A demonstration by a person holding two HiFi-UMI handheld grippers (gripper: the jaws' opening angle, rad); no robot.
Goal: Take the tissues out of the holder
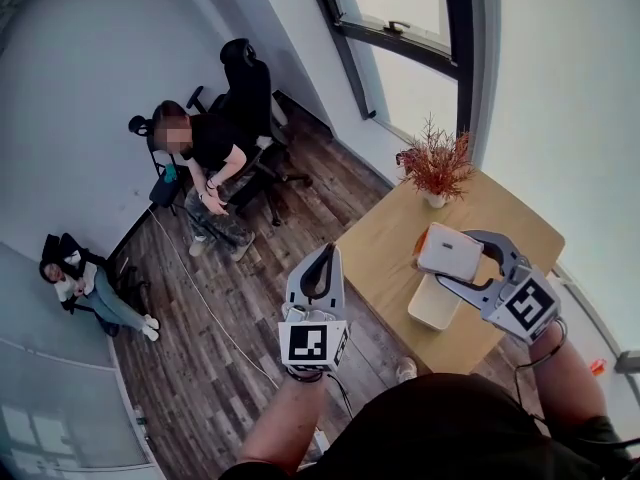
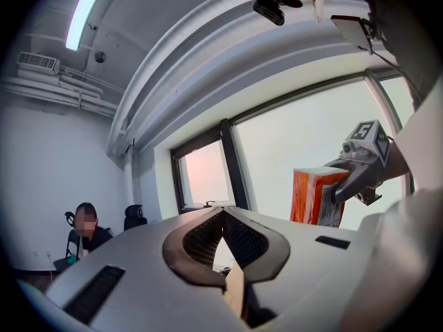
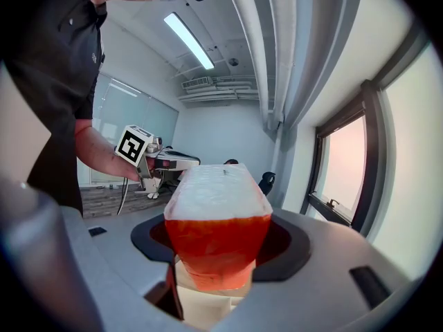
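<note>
My right gripper [image 1: 453, 258] is shut on a tissue pack [image 1: 438, 246], white with an orange end. It holds the pack in the air just above the white holder [image 1: 434, 306], which stands on the wooden table [image 1: 375, 258]. In the right gripper view the pack [image 3: 216, 223] fills the space between the jaws. My left gripper [image 1: 325, 251] hangs over the floor to the left of the table, shut with nothing in it. In the left gripper view its tips [image 2: 223, 214] meet, and the pack [image 2: 317, 196] shows to the right in the right gripper [image 2: 356, 163].
A potted red plant [image 1: 437, 164] stands at the table's far edge by the window. One person sits on an office chair [image 1: 245, 98] and a second person [image 1: 85, 288] sits by the left wall. A cable [image 1: 205, 303] runs across the wooden floor.
</note>
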